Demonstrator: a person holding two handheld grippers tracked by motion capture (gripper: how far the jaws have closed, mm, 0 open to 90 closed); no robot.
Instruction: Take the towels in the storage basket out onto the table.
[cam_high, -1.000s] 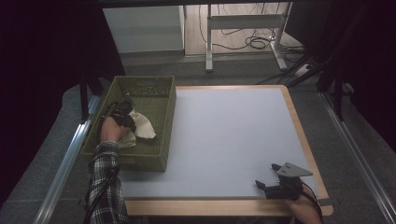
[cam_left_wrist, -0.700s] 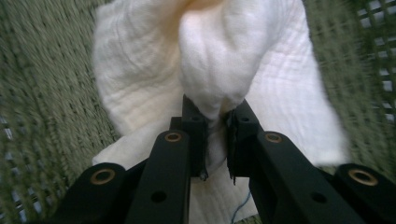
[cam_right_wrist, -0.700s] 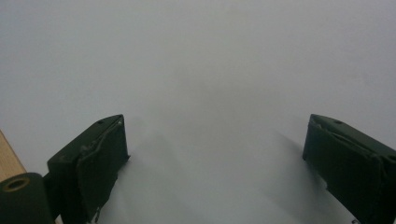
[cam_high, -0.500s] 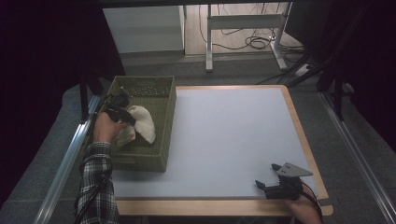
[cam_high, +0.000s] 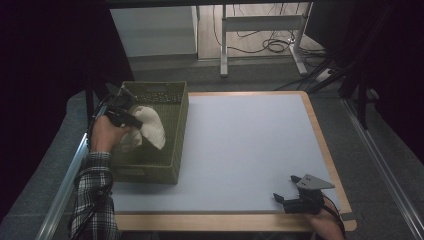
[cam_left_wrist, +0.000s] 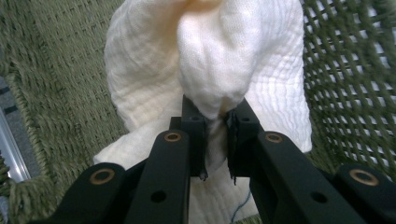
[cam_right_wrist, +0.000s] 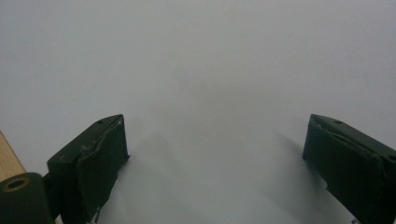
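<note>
Cloth (cam_left_wrist: 205, 60) hangs lengthwise downward over basket (cam_high: 172, 150), pinched by left tool (cam_left_wrist: 215, 133); right tool (cam_right_wrist: 215, 163) gapes.

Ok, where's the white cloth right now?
In the high view the white cloth hangs over the green basket at the table's left side, pinched in the left tool; its lower end is still inside the basket.

White cloth (cam_left_wrist: 210, 70) in left gripper (cam_left_wrist: 215, 135)

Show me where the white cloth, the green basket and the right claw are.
white cloth (cam_left_wrist: 210, 70), left gripper view, bunched fold above the jaws
green basket (cam_high: 150, 172), high view, near outer wall
right claw (cam_high: 284, 189), high view, midway between its fingertips
</note>
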